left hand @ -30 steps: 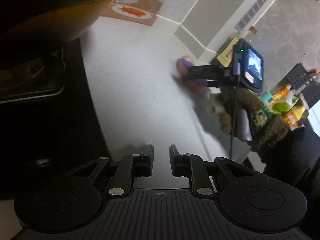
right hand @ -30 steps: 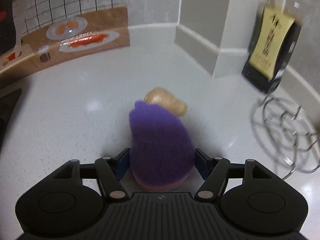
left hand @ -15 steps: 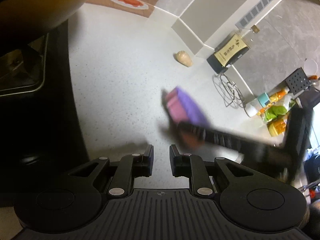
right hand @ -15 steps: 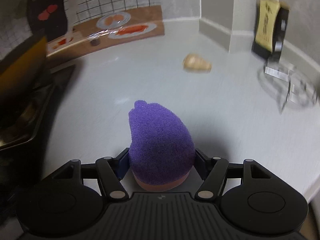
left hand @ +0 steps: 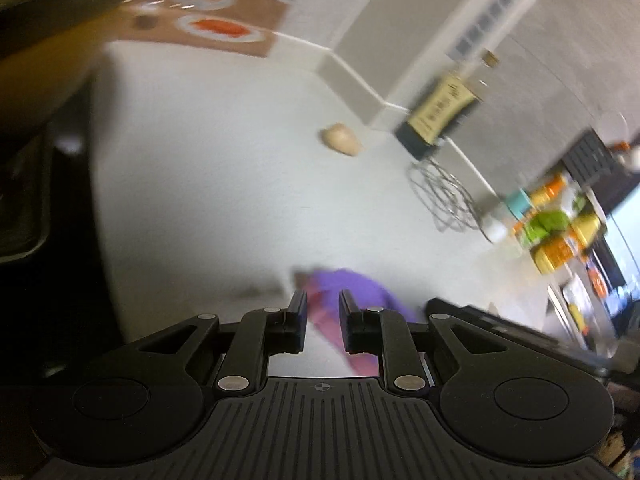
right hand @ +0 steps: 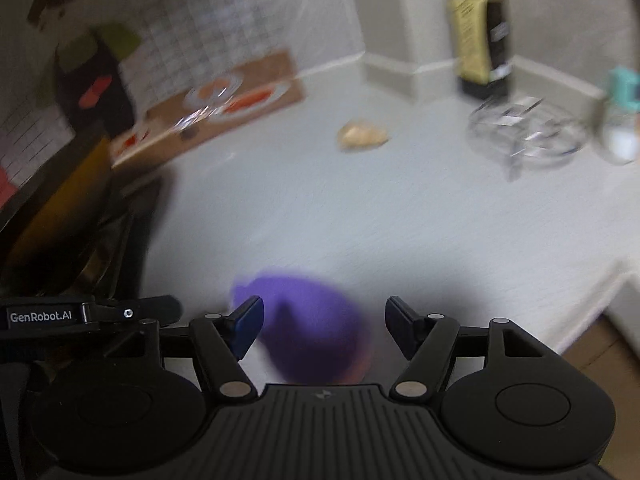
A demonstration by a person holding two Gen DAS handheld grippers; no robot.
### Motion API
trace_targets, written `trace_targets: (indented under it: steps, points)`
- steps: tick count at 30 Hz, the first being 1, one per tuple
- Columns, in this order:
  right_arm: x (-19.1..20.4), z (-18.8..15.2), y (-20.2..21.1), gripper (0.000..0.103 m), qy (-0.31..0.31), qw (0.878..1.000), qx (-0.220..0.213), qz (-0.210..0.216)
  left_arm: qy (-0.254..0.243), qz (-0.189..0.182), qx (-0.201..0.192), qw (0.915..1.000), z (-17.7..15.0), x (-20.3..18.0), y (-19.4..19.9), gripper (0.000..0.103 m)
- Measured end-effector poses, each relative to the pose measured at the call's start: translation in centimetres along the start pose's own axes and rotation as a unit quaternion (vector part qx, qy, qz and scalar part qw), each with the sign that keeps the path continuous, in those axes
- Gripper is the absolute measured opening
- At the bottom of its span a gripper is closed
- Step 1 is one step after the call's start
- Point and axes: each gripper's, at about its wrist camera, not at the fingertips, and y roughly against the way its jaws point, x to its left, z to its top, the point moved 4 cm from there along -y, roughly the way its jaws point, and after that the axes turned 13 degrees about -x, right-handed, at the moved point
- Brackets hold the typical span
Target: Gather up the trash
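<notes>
Left wrist view, blurred: looks down across a white worktop (left hand: 220, 180). At the bottom edge, the left gripper (left hand: 322, 312), fingers drawn close with only a narrow slit between them, grasping nothing. Just beyond the fingertips and partly hidden by them, a purple sponge (left hand: 356, 285) with a pink underside, low on the worktop at its near edge. Beside it on the right, a dark smeared shape, probably the right gripper, too blurred to read. Further back, well apart from the sponge, a tan scrap (left hand: 341, 145) lying alone on the worktop. Near the wall corner, a dark bottle (left hand: 440, 116) with a yellow label, and just in front of it a wire trivet (left hand: 444, 196). At the left, the dark rim of a pan (left hand: 40, 60).

Right wrist view, also blurred: shows the right gripper (right hand: 324, 320) with fingers spread and just widened further. Between them the purple sponge (right hand: 312, 332), released: clear gap at the right finger, left finger close beside it, contact there not clear. Far behind, the tan scrap (right hand: 362, 135) near the middle of the worktop (right hand: 400, 220), with the bottle (right hand: 478, 48) and wire trivet (right hand: 528, 132) to its right.
</notes>
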Motion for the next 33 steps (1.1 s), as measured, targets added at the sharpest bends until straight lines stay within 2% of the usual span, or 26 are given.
trace_targets:
  steps: [4, 8, 12, 16, 17, 18, 20, 27, 31, 33]
  points:
    - [-3.2, 0.3, 2.2, 0.071, -0.017, 0.998, -0.029, -0.052, -0.066, -0.035, 0.01, 0.9972, -0.6, -4.1, -1.3, 0.02]
    - [-5.7, -0.4, 3.2, 0.071, -0.04, 0.995, -0.034, -0.083, -0.13, -0.063, 0.041, 0.9887, -2.2, -7.9, -2.9, 0.02]
    - [-6.7, -1.3, 3.3, 0.071, -0.036, 0.993, -0.023, -0.106, -0.184, -0.043, 0.047, 0.9808, -3.5, -8.9, -3.4, 0.02]
    - [-6.7, -2.1, 3.0, 0.069, -0.025, 0.994, -0.023, -0.106, -0.176, -0.024, 0.058, 0.9823, -3.7, -7.3, -3.2, 0.02]
    - [-6.4, -2.2, 2.7, 0.059, -0.018, 0.994, -0.02, -0.103, -0.169, -0.018, 0.059, 0.9837, -3.6, -6.7, -3.1, 0.02]
    - [-6.0, -2.3, 2.5, 0.043, -0.011, 0.995, -0.015, -0.096, -0.162, -0.009, 0.057, 0.9852, -3.4, -6.0, -2.8, 0.02]
    - [-4.9, -2.6, 1.6, 0.035, 0.002, 0.997, 0.0, -0.078, -0.149, 0.007, 0.05, 0.9875, -2.9, -4.6, -2.2, 0.02]
    - [0.4, -4.1, -1.0, 0.034, 0.041, 0.999, 0.035, 0.0, -0.115, 0.048, 0.023, 0.9919, -1.0, -1.2, 0.0, 0.02]
    - [3.2, -5.1, -1.0, 0.034, 0.048, 0.995, 0.056, 0.07, -0.112, 0.054, 0.018, 0.9921, -0.7, -0.9, 0.4, 0.02]
    - [4.1, -5.2, -0.7, 0.034, 0.058, 0.993, 0.054, 0.084, -0.113, 0.053, 0.018, 0.992, -0.7, -1.1, 0.5, 0.02]
